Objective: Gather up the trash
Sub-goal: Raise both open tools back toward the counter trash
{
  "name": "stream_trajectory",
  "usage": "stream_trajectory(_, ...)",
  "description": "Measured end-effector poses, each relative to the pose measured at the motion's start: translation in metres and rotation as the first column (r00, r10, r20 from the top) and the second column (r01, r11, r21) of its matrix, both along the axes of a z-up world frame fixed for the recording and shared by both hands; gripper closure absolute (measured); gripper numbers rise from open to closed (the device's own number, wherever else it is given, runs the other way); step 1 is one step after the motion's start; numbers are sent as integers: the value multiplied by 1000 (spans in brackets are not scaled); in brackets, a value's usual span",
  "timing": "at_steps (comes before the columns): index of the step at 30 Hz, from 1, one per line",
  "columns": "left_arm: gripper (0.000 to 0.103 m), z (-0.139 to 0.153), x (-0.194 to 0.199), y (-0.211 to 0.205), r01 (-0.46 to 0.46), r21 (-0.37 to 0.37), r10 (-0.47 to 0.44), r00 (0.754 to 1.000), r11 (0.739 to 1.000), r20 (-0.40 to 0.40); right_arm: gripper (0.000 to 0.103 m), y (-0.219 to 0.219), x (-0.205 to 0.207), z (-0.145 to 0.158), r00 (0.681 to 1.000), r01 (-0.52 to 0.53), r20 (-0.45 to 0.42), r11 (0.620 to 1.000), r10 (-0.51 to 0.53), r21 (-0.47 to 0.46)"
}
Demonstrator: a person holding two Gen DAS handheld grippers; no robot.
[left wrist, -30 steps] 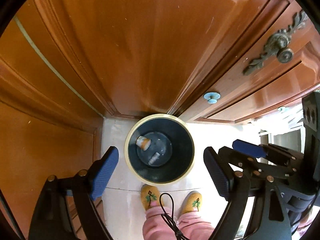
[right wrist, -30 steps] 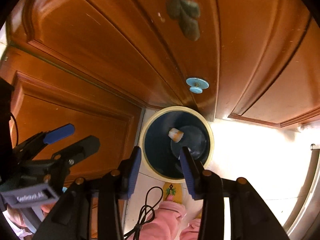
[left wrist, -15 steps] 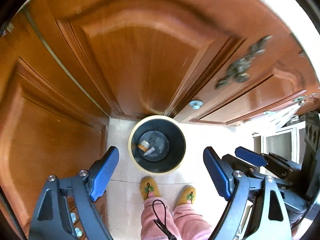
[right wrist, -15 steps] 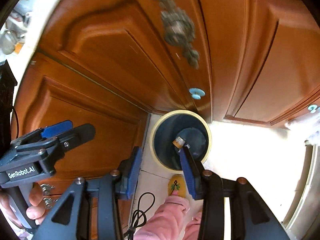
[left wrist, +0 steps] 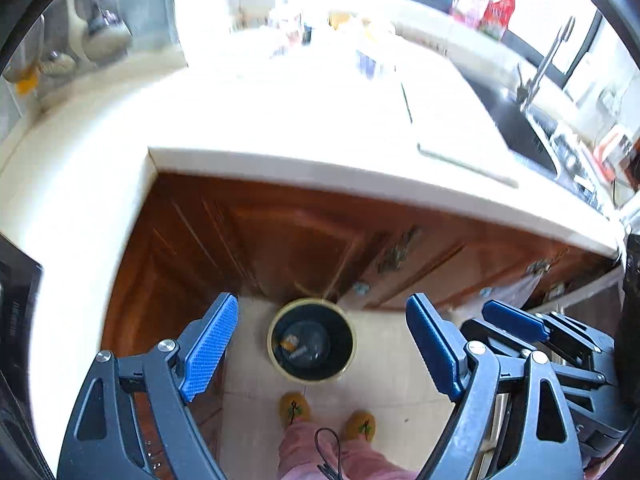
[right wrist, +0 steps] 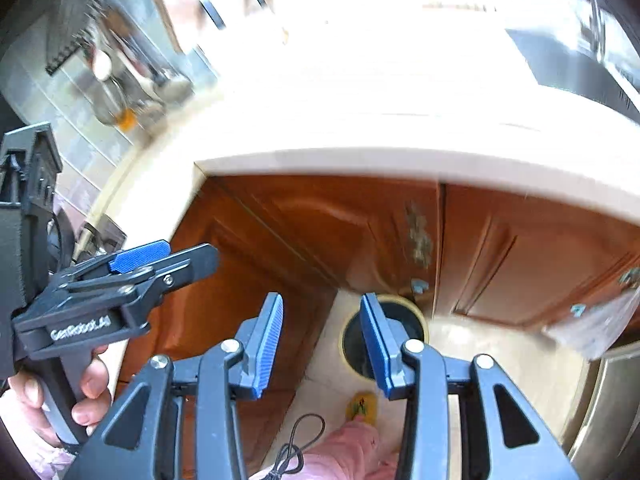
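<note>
A round dark bin with a cream rim (left wrist: pixel 312 346) stands on the floor in the corner of the wooden cabinets, far below me. Small pieces of trash (left wrist: pixel 290 342) lie at its bottom. My left gripper (left wrist: pixel 322 346) hangs high above the bin, open and empty. My right gripper (right wrist: pixel 322 336) is open too, with nothing between its blue pads; its right finger hides part of the bin (right wrist: pixel 404 314). In the right wrist view the left gripper (right wrist: pixel 160 258) shows at the left, held by a hand (right wrist: pixel 86 394).
A white countertop (left wrist: pixel 280 128) wraps around the corner above the cabinet doors (left wrist: pixel 304 240). A sink with a tap (left wrist: pixel 532 80) lies at the right, utensils (left wrist: pixel 100 36) hang at the back left. The person's yellow slippers (left wrist: pixel 294 408) stand before the bin.
Both grippers have risen well above the bin. The countertop, sink and wall have come into view, and the bin looks much smaller. The jaws kept their width.
</note>
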State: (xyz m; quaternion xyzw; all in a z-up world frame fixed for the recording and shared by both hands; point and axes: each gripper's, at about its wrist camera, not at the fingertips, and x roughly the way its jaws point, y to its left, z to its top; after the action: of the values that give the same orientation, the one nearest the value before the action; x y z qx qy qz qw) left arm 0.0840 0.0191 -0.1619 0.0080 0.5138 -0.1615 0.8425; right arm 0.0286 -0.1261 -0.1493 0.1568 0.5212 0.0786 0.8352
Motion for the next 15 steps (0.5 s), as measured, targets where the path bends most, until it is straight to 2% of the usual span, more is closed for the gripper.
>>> stream_trajectory(4, 18, 49, 5, -1, -16, -12, 16, 997, 1000, 77, 62, -5, 5, 41, 997, -9, 72, 1000, 9, 3)
stream_trajectory(9, 18, 96, 17, -5, -13, -18, 15, 987, 1000, 160, 61, -6, 18, 91, 985, -5, 173, 1000, 9, -26)
stream_trajectory(15, 18, 139, 42, -9, -23, -11, 25, 973, 1000, 231, 61, -10, 45, 127, 969, -4, 245, 998, 20, -63)
